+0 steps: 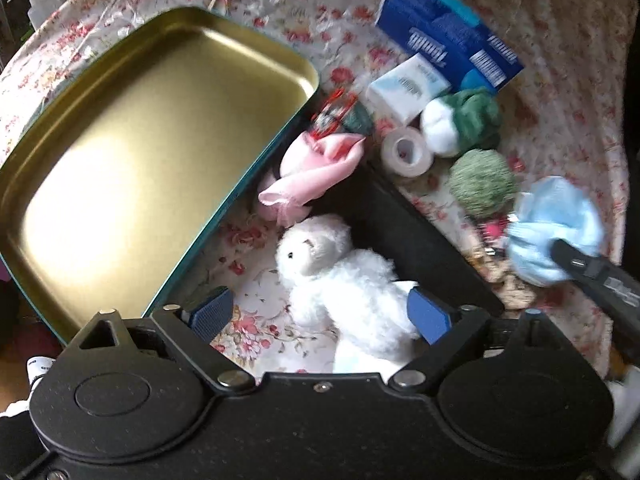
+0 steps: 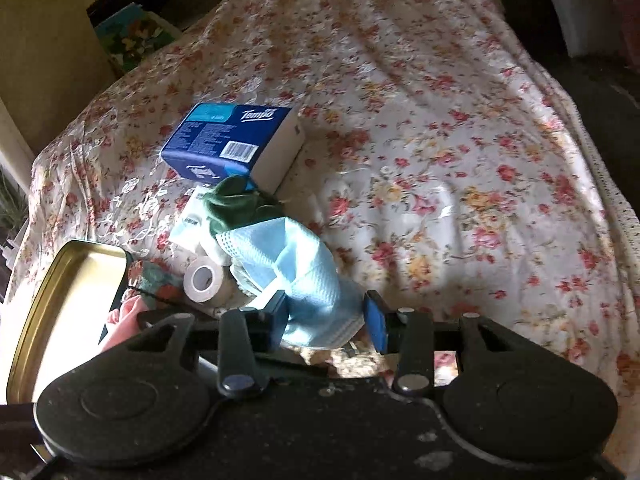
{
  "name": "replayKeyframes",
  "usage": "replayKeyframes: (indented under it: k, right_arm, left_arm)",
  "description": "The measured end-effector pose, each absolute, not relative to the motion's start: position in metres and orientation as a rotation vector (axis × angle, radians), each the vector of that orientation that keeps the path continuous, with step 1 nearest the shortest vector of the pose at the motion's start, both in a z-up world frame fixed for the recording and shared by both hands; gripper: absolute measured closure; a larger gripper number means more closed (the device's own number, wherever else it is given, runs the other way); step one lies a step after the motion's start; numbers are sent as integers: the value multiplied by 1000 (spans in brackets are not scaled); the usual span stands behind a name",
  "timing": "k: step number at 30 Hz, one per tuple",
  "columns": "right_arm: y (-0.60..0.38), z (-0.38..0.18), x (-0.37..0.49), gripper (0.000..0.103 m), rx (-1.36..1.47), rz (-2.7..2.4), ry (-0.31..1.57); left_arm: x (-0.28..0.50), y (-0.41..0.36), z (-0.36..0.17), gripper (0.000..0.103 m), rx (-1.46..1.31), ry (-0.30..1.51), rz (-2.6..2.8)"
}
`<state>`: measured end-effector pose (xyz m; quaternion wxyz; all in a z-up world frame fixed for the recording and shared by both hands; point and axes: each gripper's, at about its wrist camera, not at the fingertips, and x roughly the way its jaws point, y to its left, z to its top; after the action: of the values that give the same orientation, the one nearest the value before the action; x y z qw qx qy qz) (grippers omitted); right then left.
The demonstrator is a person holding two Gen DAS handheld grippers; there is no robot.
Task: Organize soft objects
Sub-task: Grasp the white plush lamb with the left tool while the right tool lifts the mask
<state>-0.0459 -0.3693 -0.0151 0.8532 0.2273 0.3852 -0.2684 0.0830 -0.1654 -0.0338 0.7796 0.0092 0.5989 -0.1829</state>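
Nearest, the left gripper (image 1: 320, 312) gapes around the white plush lamb (image 1: 340, 276) lying inside the black box (image 1: 420, 240), seemingly just deposited, while beyond that box the right gripper (image 2: 326, 318) pinches a blue face mask (image 2: 308, 276), likely bound there too.

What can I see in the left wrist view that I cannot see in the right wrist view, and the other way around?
Only the left wrist view shows the white teddy bear between the open left gripper, and the green ball.

Only the right wrist view shows the right gripper closed on the blue face mask, and the wide bare part of the flowered cloth.

Both show the gold tin, the tape roll, the blue tissue pack, the pink cloth and the mask.
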Motion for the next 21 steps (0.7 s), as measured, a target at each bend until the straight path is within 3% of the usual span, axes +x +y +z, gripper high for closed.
replayKeyframes:
  k: [11, 12, 13, 14, 21]
  right_arm:
    - [-360, -15, -51, 62, 438, -602, 836]
    - [-358, -14, -51, 62, 430, -604, 837]
    - [-356, -14, -51, 62, 421, -606, 839]
    - [-354, -13, -50, 62, 409, -610, 843]
    - [-348, -5, -53, 62, 394, -641, 840]
  left_arm:
    - [112, -176, -68, 17, -32, 1389, -395]
    - [113, -175, -71, 23, -46, 1393, -399]
    - [114, -172, -73, 37, -76, 1402, -412]
    - [116, -170, -76, 42, -114, 1420, -429]
    - [114, -163, -43, 53, -116, 1325, -427]
